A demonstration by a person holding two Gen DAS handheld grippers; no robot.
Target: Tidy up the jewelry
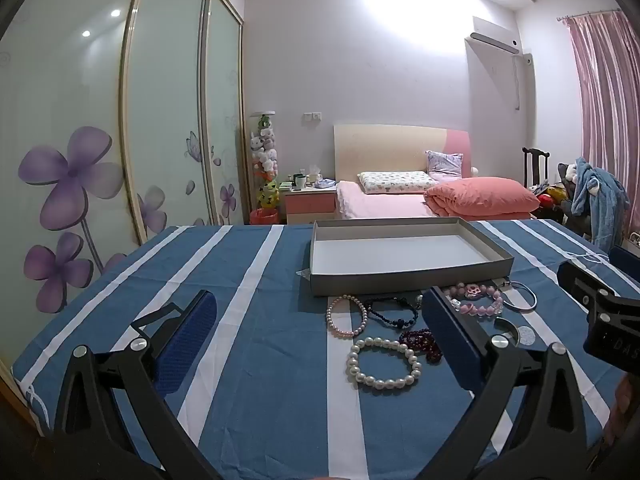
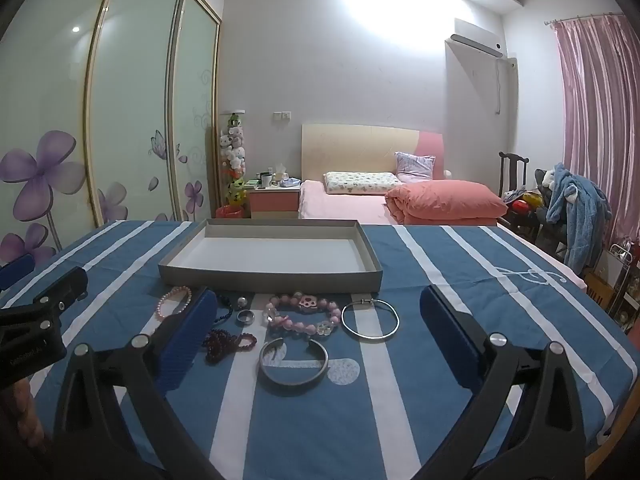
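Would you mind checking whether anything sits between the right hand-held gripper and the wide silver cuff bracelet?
Nothing visible does. The wide silver cuff bracelet lies on the striped blue tablecloth directly ahead of the open right hand-held gripper, with only bare cloth between them.

- The dark beaded bracelet sat half hidden behind the right tongs' finger.
- The nightstand clutter — too small to identify.
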